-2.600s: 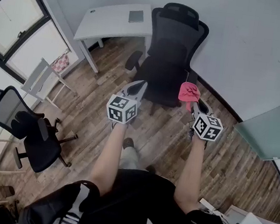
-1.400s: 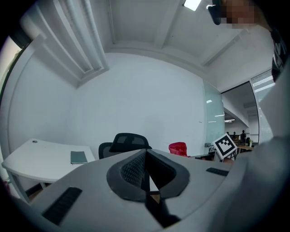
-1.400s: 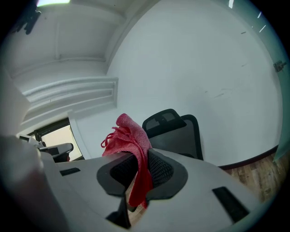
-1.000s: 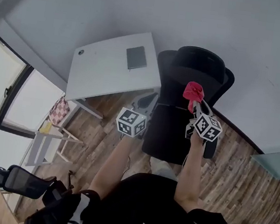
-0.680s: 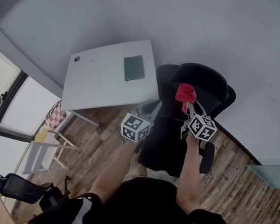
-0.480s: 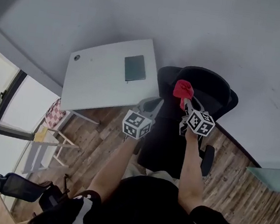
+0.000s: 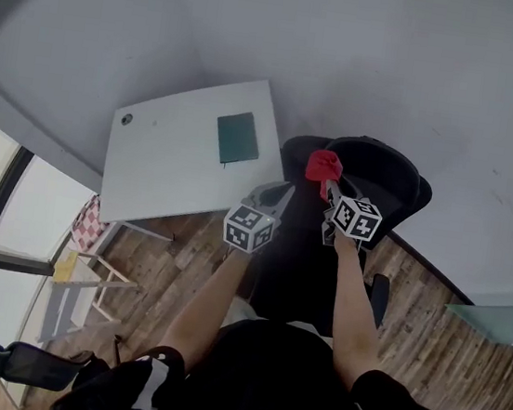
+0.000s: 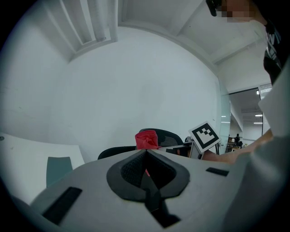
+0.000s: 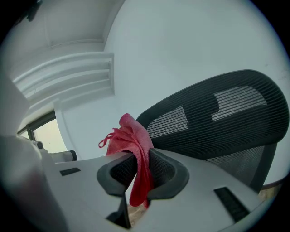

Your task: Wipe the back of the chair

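The black mesh office chair (image 7: 387,177) stands against the grey wall, its backrest top (image 9: 217,120) close in front of my right gripper. My right gripper (image 7: 325,186) is shut on a red cloth (image 7: 323,164), which bunches above the jaws (image 9: 131,136) and hangs down between them. In the head view the cloth is at the left part of the backrest's top edge; touching or not, I cannot tell. My left gripper (image 7: 280,191) hovers to the left of the chair, shut with nothing in it (image 8: 146,154). The left gripper view shows the red cloth (image 8: 146,139) just beyond its jaws.
A white desk (image 7: 169,155) stands left of the chair against the wall, with a dark teal notebook (image 7: 237,138) on it. A folding rack (image 7: 89,266) and windows lie lower left. Wooden floor (image 7: 420,315) shows to the right of the chair.
I have come from across the room up to the chair. Over the last second the right gripper with the red cloth has moved left along the backrest's top; the left gripper has stayed beside it.
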The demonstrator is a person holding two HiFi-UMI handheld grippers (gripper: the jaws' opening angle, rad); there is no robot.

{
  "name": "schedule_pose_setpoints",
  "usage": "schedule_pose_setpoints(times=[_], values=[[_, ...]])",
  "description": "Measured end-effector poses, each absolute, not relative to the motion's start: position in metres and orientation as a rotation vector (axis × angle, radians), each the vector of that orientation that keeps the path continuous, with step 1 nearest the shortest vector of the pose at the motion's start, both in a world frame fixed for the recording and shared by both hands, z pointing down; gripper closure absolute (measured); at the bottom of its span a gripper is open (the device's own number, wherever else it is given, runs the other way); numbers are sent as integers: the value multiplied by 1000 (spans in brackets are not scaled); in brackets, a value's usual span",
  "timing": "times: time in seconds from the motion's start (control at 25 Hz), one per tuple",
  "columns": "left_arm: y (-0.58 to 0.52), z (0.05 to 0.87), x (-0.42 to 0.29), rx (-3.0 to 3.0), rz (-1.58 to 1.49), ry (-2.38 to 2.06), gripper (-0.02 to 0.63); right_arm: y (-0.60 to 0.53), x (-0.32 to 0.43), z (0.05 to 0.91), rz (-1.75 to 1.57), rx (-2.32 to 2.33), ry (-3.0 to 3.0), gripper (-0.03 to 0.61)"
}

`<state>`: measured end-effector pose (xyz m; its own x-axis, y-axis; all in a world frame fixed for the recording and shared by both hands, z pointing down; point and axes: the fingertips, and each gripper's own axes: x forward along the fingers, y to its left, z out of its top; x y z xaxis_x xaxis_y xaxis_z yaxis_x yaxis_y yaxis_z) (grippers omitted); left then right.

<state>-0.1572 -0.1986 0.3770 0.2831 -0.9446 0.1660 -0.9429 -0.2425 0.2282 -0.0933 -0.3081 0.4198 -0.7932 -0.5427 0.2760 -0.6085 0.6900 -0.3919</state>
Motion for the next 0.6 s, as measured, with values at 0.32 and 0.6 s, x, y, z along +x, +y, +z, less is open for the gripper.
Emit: schedule_pose_setpoints(times=[0.32, 0.6], values=[[-223, 381, -171, 2291, -21, -1661, 589, -332, -98, 425, 689, 1022, -2689, 506], [-241, 377, -155, 2332, -4, -1614, 589, -350, -75, 427, 701, 1107, -2649, 494]])
